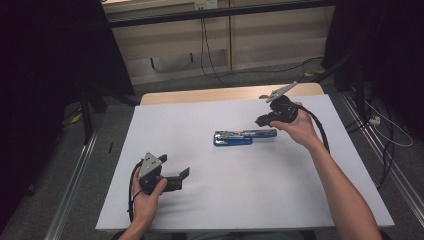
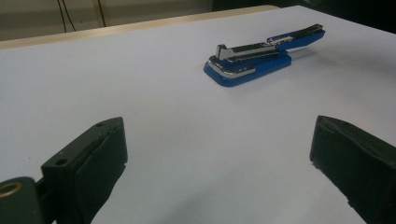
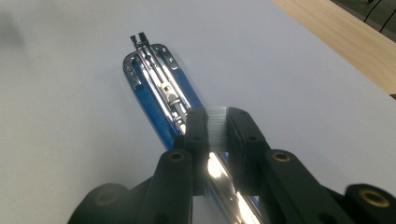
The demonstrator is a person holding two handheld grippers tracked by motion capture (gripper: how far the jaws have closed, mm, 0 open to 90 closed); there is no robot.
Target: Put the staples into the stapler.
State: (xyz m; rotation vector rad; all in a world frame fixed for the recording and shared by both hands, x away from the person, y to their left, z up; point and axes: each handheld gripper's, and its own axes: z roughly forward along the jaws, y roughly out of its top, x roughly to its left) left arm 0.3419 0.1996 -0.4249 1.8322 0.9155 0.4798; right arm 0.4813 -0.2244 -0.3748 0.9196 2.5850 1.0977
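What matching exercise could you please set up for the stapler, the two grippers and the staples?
Things:
1. stapler
2. left gripper
3. right gripper
4. staples

States:
A. a silvery strip pinched between two jaws
B. open, with nothing between the jaws
C. blue, lying opened out flat
D. shut, at the stapler's far right end in the high view

Pairs: 1-C, 2-B, 3-D, 4-A
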